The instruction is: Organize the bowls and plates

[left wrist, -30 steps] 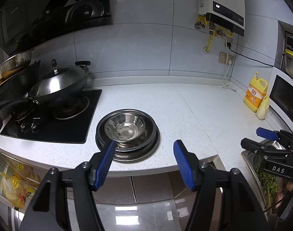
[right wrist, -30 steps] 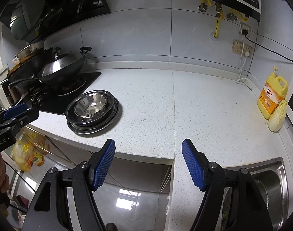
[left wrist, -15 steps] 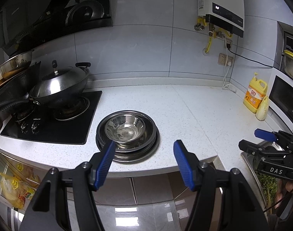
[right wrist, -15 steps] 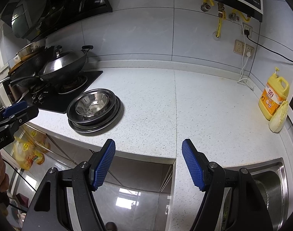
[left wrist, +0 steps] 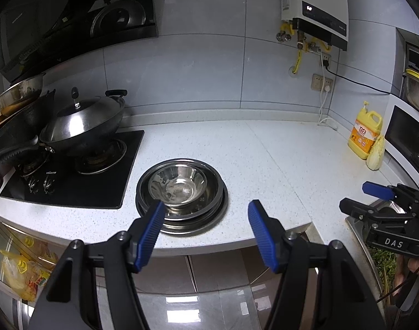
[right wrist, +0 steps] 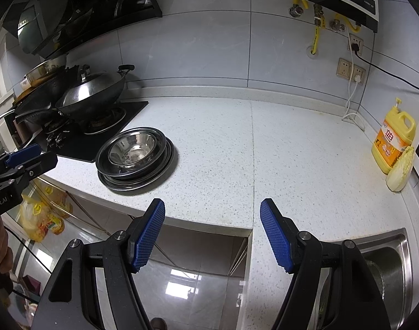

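White speckled tabletop [left wrist: 264, 159] is carrying stacked round steel plates and bowls [left wrist: 181, 192]; left tool [left wrist: 206, 233] and right tool [right wrist: 212, 233] are hovering open, empty

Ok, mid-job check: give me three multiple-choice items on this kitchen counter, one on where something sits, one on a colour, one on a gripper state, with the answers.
1. Where does the steel bowl sit?
A. In the sink
B. On top of the stack of steel plates
C. On the gas hob

2. What colour is the detergent jug by the right wall?
A. Yellow
B. Green
C. White

3. How does the left gripper stand?
A. Shut on the bowl
B. Shut on a plate
C. Open, holding nothing

Answers:
1 B: the bowl rests centred in the plates on the white countertop, beside the hob.
2 A: the jug is yellow with an orange label, next to a cabbage.
3 C: its blue pads stand apart in front of the stack with nothing between them.
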`<state>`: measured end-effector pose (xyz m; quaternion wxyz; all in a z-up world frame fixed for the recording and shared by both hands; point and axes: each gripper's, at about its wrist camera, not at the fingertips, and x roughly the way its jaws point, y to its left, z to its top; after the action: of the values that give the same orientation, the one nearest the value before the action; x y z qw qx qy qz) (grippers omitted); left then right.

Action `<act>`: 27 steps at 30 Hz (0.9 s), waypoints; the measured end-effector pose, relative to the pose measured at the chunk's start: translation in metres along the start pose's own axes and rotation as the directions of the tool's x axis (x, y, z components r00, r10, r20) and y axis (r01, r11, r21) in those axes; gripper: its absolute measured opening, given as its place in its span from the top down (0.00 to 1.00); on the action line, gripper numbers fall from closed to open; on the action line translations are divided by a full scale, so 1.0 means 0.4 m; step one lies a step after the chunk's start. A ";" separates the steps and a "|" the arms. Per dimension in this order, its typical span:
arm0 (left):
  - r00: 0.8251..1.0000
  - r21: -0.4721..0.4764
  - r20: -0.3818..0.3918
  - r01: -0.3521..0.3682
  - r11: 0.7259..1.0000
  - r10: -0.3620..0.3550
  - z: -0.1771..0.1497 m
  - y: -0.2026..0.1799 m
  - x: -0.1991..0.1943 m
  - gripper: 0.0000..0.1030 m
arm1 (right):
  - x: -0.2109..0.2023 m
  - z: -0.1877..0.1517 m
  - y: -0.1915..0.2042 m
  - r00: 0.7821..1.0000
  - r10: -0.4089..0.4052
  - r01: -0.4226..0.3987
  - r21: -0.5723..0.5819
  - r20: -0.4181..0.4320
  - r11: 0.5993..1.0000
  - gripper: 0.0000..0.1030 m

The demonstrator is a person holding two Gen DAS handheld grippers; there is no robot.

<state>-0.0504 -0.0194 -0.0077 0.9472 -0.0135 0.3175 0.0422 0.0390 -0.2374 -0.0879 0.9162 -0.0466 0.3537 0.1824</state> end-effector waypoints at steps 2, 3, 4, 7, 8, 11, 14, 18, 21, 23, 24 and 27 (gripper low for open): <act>1.000 0.008 0.000 0.014 1.000 -0.014 0.004 0.008 0.007 0.41 | 0.004 0.003 0.000 1.000 -0.008 0.008 0.008 0.001 1.000 0.35; 1.000 0.014 0.000 0.019 1.000 -0.019 0.006 0.012 0.013 0.41 | 0.005 0.004 0.001 1.000 -0.013 0.013 0.017 0.003 1.000 0.35; 1.000 0.021 0.001 0.022 1.000 -0.022 0.008 0.017 0.021 0.41 | 0.005 0.003 0.003 1.000 -0.018 0.018 0.022 0.004 1.000 0.35; 0.999 0.031 -0.008 0.038 0.999 -0.038 0.012 0.029 0.033 0.41 | 0.014 -0.001 0.010 0.999 -0.039 0.039 0.040 -0.001 0.998 0.35; 0.999 0.041 -0.007 0.032 0.999 -0.032 0.012 0.031 0.034 0.41 | 0.016 -0.002 0.011 0.999 -0.041 0.042 0.048 -0.004 0.998 0.35; 1.000 0.037 -0.004 0.027 0.999 -0.027 0.018 0.037 0.035 0.41 | 0.021 -0.001 0.016 0.999 -0.045 0.046 0.049 -0.012 0.998 0.35; 1.000 0.026 -0.002 0.013 1.000 -0.013 0.021 0.038 0.036 0.41 | 0.023 0.007 0.017 0.999 -0.048 0.049 0.026 -0.013 0.998 0.35; 1.000 0.021 -0.014 -0.003 1.000 0.004 0.019 0.032 0.045 0.41 | 0.026 0.023 0.008 0.999 -0.044 0.044 0.022 -0.011 0.999 0.35; 1.000 0.005 -0.020 -0.002 1.000 0.002 0.018 0.028 0.048 0.41 | 0.025 0.028 0.004 0.999 -0.041 0.042 0.010 -0.004 0.999 0.35; 1.000 0.011 -0.019 -0.005 1.000 0.005 0.016 0.021 0.047 0.41 | 0.027 0.027 0.001 0.999 -0.039 0.039 0.006 -0.008 0.999 0.35; 1.000 0.009 -0.021 -0.003 1.000 0.003 0.015 0.019 0.047 0.41 | 0.028 0.025 -0.001 0.999 -0.038 0.038 0.003 -0.010 0.999 0.35; 1.000 0.010 -0.021 -0.006 1.000 0.007 0.013 0.011 0.045 0.41 | 0.028 0.019 -0.007 0.999 -0.039 0.039 -0.003 -0.017 0.999 0.35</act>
<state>-0.0332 -0.0135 -0.0143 0.9438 -0.0080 0.3276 0.0435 0.0524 -0.2350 -0.0899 0.9166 -0.0564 0.3601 0.1644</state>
